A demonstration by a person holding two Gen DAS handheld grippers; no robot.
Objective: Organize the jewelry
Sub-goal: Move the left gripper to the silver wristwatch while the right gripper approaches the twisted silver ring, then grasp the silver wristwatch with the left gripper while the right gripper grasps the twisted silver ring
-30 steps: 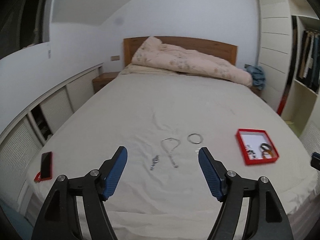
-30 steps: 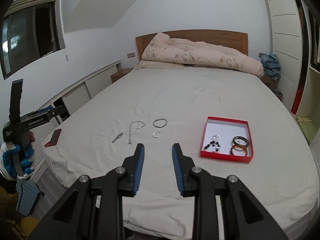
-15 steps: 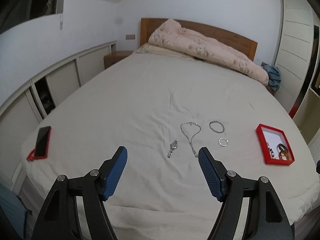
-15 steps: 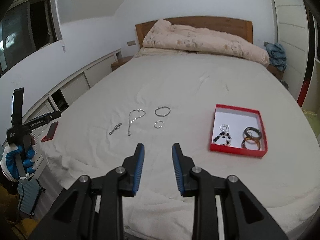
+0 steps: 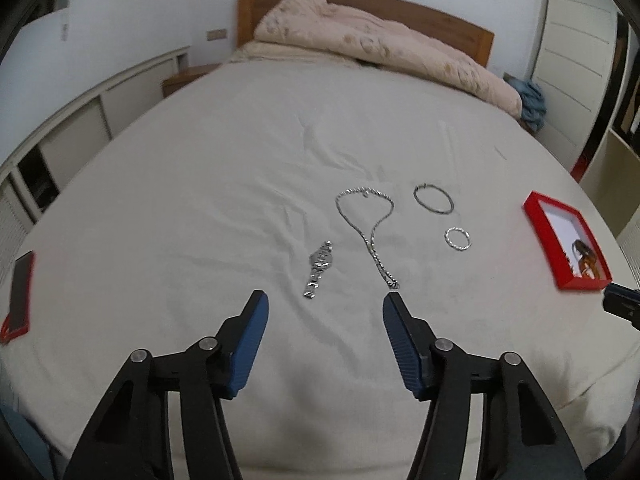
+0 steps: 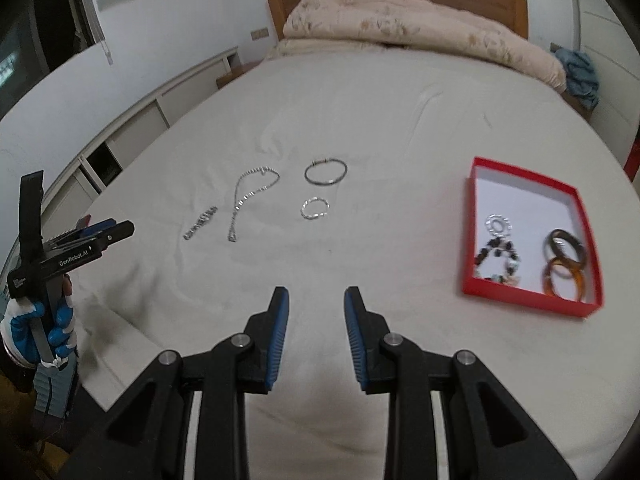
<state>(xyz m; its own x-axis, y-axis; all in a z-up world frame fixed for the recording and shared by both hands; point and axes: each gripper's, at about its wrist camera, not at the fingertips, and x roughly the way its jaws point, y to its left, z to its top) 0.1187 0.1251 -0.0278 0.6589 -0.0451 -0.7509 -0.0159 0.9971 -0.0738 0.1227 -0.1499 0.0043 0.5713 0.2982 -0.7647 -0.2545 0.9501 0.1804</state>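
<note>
Loose jewelry lies on the white bed: a silver watch-like bracelet (image 5: 318, 269), a silver chain necklace (image 5: 370, 226), a thin dark bangle (image 5: 434, 197) and a small silver ring bracelet (image 5: 457, 238). They also show in the right wrist view: bracelet (image 6: 200, 223), necklace (image 6: 250, 196), bangle (image 6: 325, 171), ring (image 6: 315, 208). A red tray (image 6: 528, 298) holds a beaded bracelet (image 6: 498, 258) and two brown bangles (image 6: 565, 262). My left gripper (image 5: 324, 304) is open and empty just short of the bracelet and necklace end. My right gripper (image 6: 316, 300) is open a little, empty, left of the tray.
A phone in a red case (image 5: 20, 294) lies at the bed's left edge. A rumpled pink duvet (image 5: 380, 46) lies at the wooden headboard. White cabinets run along the left wall. The red tray (image 5: 544, 236) sits near the bed's right edge.
Both grippers have moved forward and tilted down toward the bed, so the jewelry and tray look closer. Neither gripper's opening has changed.
</note>
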